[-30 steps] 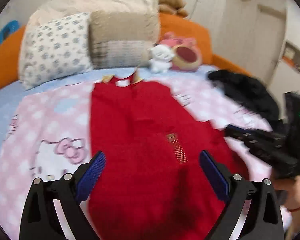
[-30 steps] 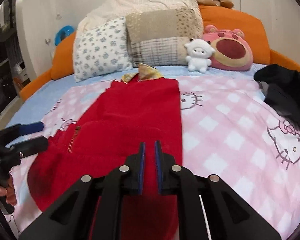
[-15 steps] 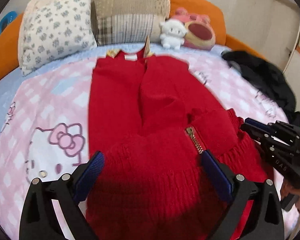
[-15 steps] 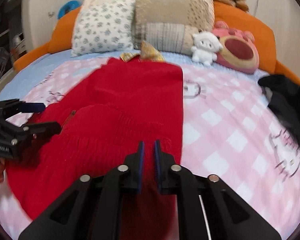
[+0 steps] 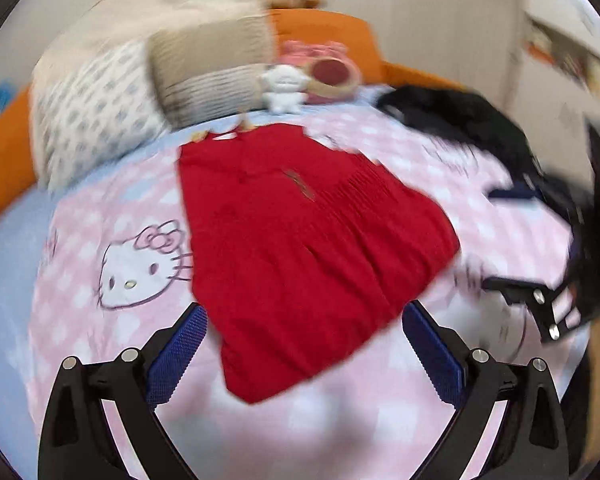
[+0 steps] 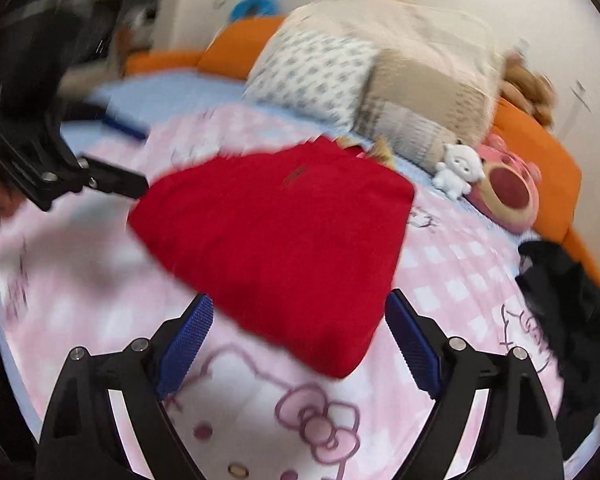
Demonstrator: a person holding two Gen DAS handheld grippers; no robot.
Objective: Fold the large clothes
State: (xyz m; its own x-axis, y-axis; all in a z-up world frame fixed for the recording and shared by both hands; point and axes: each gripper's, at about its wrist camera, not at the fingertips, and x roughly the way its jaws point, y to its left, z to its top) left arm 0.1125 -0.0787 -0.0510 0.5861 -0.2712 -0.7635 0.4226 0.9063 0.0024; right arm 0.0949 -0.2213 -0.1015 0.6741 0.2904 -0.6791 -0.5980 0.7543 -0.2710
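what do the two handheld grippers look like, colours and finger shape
Both look alike. The left gripper and right gripper have matte black, angular open-frame bodies with triangular cutouts and silver screw heads. Each finger ends in a flat pad of blue, finely textured material. No cables or sleeves show, and blur hides any markings.

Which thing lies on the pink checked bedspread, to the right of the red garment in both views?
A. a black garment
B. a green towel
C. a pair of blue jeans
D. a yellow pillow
A. A crumpled black garment lies on the pink bedspread right of the folded red garment; the left wrist view shows it too.
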